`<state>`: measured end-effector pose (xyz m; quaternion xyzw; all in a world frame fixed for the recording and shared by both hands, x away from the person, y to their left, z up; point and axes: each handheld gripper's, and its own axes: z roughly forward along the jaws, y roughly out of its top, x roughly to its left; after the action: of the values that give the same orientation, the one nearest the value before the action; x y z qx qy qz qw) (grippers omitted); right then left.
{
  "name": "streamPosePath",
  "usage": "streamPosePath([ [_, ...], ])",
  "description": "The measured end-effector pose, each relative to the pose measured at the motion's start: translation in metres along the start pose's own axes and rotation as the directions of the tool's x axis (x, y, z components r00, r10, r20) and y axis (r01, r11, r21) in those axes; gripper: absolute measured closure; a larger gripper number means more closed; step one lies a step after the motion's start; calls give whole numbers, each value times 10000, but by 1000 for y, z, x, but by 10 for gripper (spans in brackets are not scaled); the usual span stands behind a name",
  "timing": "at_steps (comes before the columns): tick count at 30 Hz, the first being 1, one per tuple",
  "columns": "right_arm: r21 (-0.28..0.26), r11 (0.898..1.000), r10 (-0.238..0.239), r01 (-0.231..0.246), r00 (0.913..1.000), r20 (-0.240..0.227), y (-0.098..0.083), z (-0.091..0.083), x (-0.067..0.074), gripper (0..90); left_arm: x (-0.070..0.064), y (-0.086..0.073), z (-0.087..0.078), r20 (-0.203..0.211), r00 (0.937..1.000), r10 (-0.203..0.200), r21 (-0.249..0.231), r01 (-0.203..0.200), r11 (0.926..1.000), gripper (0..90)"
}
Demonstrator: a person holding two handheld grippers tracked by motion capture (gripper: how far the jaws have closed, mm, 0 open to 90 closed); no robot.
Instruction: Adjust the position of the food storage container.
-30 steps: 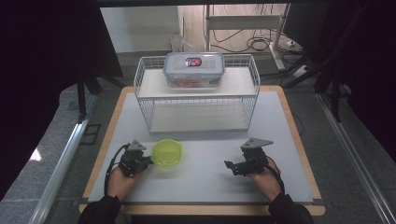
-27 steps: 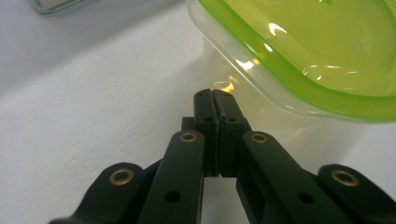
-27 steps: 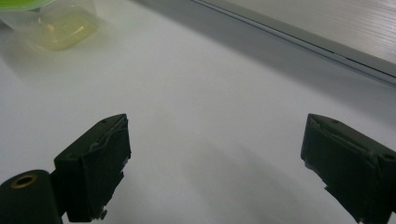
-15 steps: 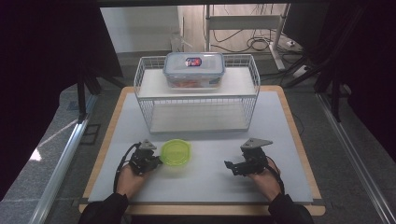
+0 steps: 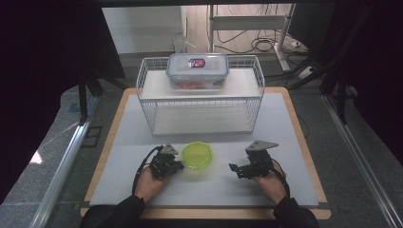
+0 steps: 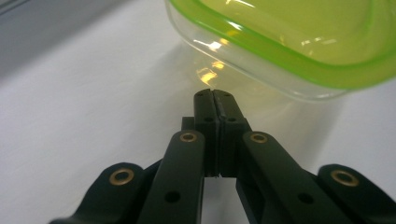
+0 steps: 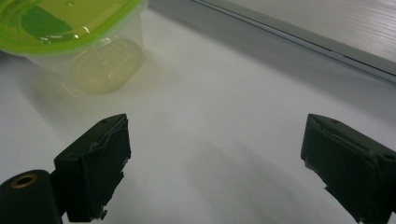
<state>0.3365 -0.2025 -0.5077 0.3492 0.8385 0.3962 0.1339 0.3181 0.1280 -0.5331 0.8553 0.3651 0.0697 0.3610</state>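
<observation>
On the white tabletop (image 5: 142,142) a small clear tub with a lime-green lid (image 5: 198,155) sits near the front edge, roughly midway between the person's two hands and a little closer to the left one. The left gripper (image 5: 178,166) lies low over the surface with its jaws pressed together, nothing between them, and its tips point at the tub's near wall; in the left gripper view the closed black tips (image 6: 214,94) stand just short of the clear plastic under the green rim (image 6: 280,51), and whether they touch it I cannot tell. The right gripper (image 5: 235,170) rests well apart from the tub on the other side, aimed toward it, its jaws spread wide over bare tabletop; the right gripper view shows the tub (image 7: 88,51) off in the upper left corner, clear of both pads. Further back stands a white wire rack (image 5: 199,102) with a flat shelf on top, and on that shelf sits a larger clear lidded container (image 5: 197,71) with a red and blue label on its lid and something reddish inside. Both of the person's dark sleeves come in from the near edge.
</observation>
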Motion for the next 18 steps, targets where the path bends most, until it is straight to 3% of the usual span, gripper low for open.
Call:
streamPosePath([
  [8, 26, 10000, 24, -24, 10000, 7, 0, 0, -1, 81, -16, 10, 9, 324, 9989, 344, -79, -341, 9994, 894],
  [15, 7, 10000, 77, -77, 10000, 32, -1, -1, -2, 81, -12, 6, -4, 48, 9998, 206, -258, -204, 9995, 824],
  [18, 2, 10000, 83, -83, 10000, 28, 0, -2, -2, 81, -11, 3, -13, -236, 9991, 357, -368, -365, 9987, 750],
])
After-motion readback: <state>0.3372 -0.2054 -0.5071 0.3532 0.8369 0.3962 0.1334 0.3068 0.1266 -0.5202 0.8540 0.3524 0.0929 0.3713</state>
